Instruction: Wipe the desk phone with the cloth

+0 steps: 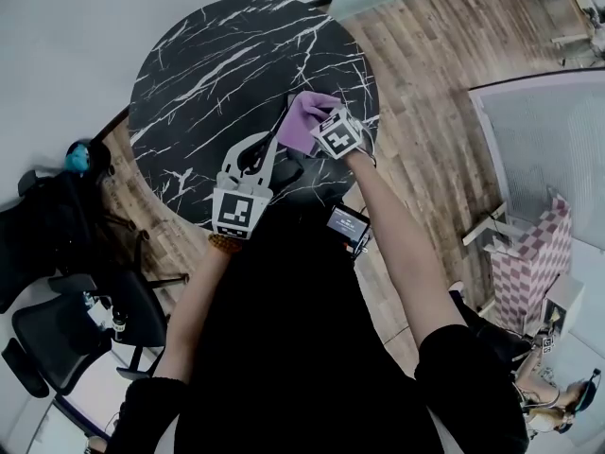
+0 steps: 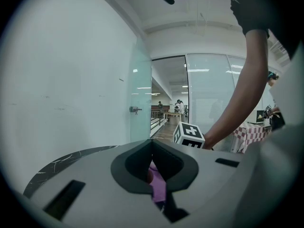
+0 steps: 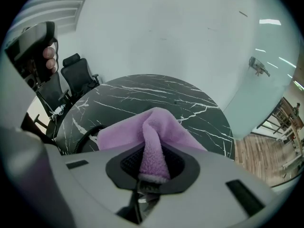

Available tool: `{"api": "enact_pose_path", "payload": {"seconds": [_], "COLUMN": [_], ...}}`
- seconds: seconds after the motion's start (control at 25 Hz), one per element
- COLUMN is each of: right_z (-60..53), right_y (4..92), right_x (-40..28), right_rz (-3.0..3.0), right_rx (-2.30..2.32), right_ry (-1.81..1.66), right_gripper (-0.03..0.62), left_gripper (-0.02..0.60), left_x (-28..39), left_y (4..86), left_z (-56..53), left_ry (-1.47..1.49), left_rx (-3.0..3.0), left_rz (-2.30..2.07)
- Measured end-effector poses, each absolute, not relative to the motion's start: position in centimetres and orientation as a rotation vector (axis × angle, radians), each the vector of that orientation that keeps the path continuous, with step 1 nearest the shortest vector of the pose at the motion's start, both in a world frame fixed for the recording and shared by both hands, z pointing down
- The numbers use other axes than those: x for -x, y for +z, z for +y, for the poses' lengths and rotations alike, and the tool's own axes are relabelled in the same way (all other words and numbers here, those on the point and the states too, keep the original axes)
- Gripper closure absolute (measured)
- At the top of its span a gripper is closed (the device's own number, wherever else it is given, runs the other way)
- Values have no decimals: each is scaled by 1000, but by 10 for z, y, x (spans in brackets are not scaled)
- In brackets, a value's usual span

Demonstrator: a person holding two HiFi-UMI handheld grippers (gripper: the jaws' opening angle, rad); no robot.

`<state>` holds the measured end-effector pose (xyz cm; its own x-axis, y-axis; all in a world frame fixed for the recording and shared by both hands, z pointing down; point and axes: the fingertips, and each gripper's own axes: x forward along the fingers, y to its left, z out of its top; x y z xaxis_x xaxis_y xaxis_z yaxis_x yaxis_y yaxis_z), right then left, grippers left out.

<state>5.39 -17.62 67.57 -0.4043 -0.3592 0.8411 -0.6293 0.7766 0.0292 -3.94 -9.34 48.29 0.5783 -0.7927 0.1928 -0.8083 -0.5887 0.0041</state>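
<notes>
**Head view.** Round black marbled tabletop (image 1: 203, 55) on a wood floor (image 1: 435, 83), black office chairs (image 1: 57, 339) to the person's left.
- Both grippers are over the near right part of the tabletop.
- Right gripper (image 1: 319, 126) has the purple cloth (image 1: 302, 116) bunched at its front end.
- Left gripper (image 1: 280, 121) lies just beside it, its tip along the cloth's left edge.
- The desk phone can't be picked out. There are only dark shapes on the dark top beneath the grippers.
- A small device with a lit screen (image 1: 347, 225) shows under the right forearm, outside the tabletop's rim.

**Left gripper view.** Camera looks almost level.
- Fingers are drawn together and meet at the tip.
- A narrow strip of purple cloth shows low in the slot. Can't tell whether it is pinched there or seen through the gap.
- The right gripper's marker cube (image 2: 189, 136) rises just beyond, with the person's bare forearm (image 2: 242, 94) behind it.
- White wall to the left, glass door (image 2: 141, 99) ahead.

**Right gripper view.**
- Fingers are clamped on a fold of the cloth. The fold stands up between them, and the rest spreads out in front over the tabletop.
- A black curved cord (image 3: 83, 139) lies at the cloth's left.
- Upper left, a hand (image 3: 47, 56) grips the left gripper's body.
</notes>
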Motion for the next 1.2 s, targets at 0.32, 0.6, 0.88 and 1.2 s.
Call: {"api": "enact_pose_path", "payload": {"seconds": [0.32,0.6,0.88,1.2], "right_z": [-164,-158,-155,-150], "right_y": [681,684,686,689], "right_x": [-54,-54,-56,-56], "right_rz": [-2038,-2040,-2031,-2035], "right_rx": [-762,-769,-780,-802], "right_ry": [430,443,457,484], "right_gripper": [536,537,536,536], "left_gripper": [568,568,569,568], "left_x": [41,41,40,38], "left_y": [483,483,484,483], "left_z": [-93,-91,-90,-89], "left_ry": [260,264,268,268], "left_rx": [-2709,-2710,-2713,-2714], "left_rz": [-1381,-1383,-1375,-1367]}}
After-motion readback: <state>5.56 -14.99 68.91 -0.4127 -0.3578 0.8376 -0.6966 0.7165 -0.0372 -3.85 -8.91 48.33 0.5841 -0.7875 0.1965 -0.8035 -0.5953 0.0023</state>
